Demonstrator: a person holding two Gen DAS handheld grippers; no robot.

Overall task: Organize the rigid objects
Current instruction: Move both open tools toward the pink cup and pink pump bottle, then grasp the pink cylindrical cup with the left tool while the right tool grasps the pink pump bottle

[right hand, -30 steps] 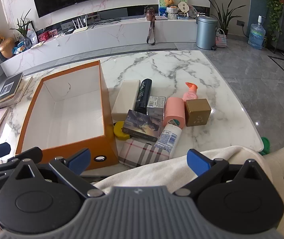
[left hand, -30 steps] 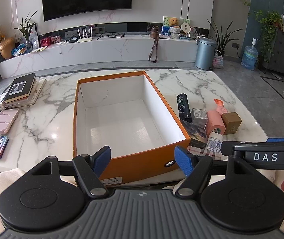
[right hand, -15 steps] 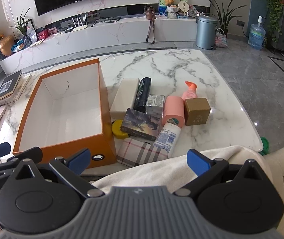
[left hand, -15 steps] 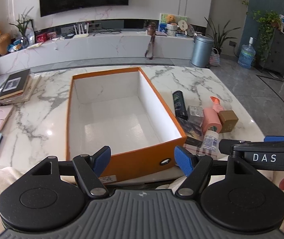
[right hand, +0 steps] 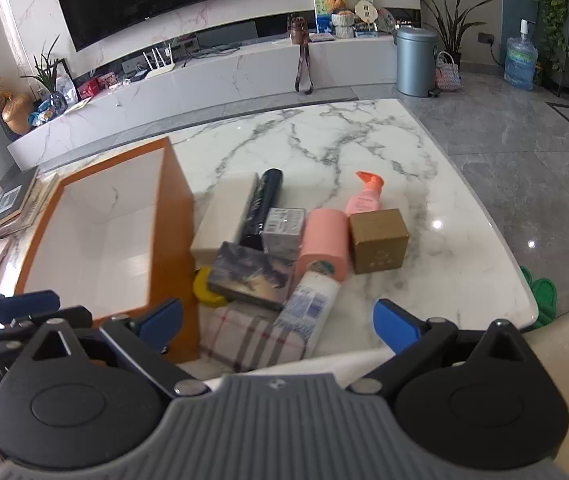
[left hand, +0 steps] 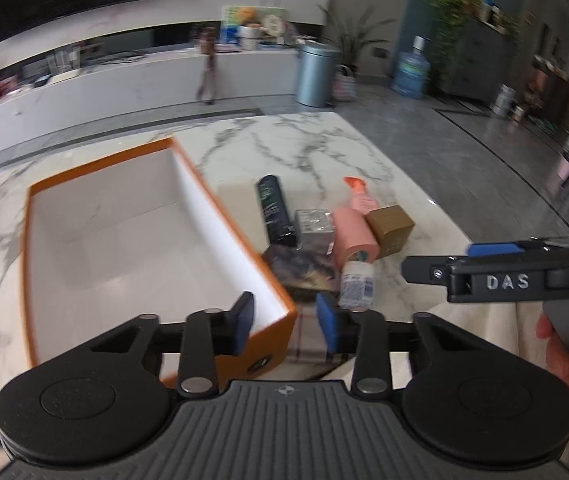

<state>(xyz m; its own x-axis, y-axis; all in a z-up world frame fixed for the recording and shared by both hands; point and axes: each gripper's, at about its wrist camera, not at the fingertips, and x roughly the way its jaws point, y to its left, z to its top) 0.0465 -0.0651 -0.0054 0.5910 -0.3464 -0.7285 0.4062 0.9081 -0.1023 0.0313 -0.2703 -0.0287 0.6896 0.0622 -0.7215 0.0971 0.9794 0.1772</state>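
Several rigid items lie crowded on the marble bench (right hand: 364, 140), just beside the right wall of the orange box (right hand: 172, 216), whose white inside shows nothing yet. Nothing packed so far, by the look of it; step in hand judged as the reach for a first item.

Left gripper (left hand: 286, 318): jaws closing, narrow gap, nothing between the pads, held above the near right corner of the box. Right gripper (right hand: 278, 322): jaws wide but closing a little, also holding nothing, above the near edge of the pile.

Nearest to the right jaws: white bottle (right hand: 312, 304) lying on its side, leaning on the plaid pouch (right hand: 252, 340) and touching the pink cylinder (right hand: 322, 242). Behind them: dark picture box (right hand: 250, 274), yellow disc (right hand: 206, 288), small grey carton (right hand: 284, 228), black tube (right hand: 266, 200), beige block (right hand: 228, 212), gold cube (right hand: 378, 246), pink spray bottle (right hand: 364, 198).

Advice for a clean pick:
- Better to take an outer, free piece first, such as the white bottle or the gold cube.
- Across the narrow body, not along the length.
- Straight lift, to avoid dragging the neighbours.
- Round pieces likely to roll; flat boxes first on the box floor, against 1 wall.
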